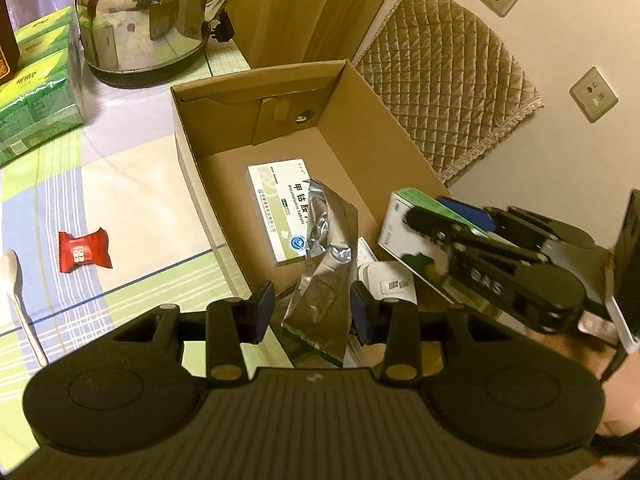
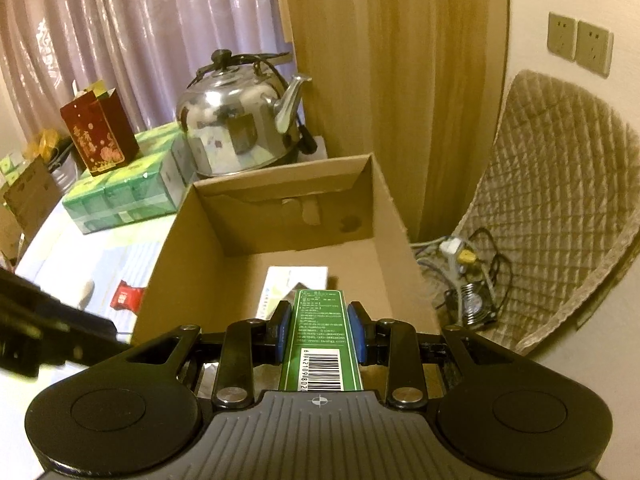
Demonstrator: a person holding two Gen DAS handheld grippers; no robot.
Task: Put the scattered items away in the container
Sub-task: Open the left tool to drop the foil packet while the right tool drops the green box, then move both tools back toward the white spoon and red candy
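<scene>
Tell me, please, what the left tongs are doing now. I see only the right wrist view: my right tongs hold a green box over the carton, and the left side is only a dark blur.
Observer: A crumpled silver foil pouch stands between the pads of the left tongs, over the near edge of the carton. I cannot tell whether the pads press on it.
Operator: Is anything in the carton hidden from me?
Observer: Yes. A white plug adapter lies just beyond the pouch, apparently inside the carton's near corner.
</scene>
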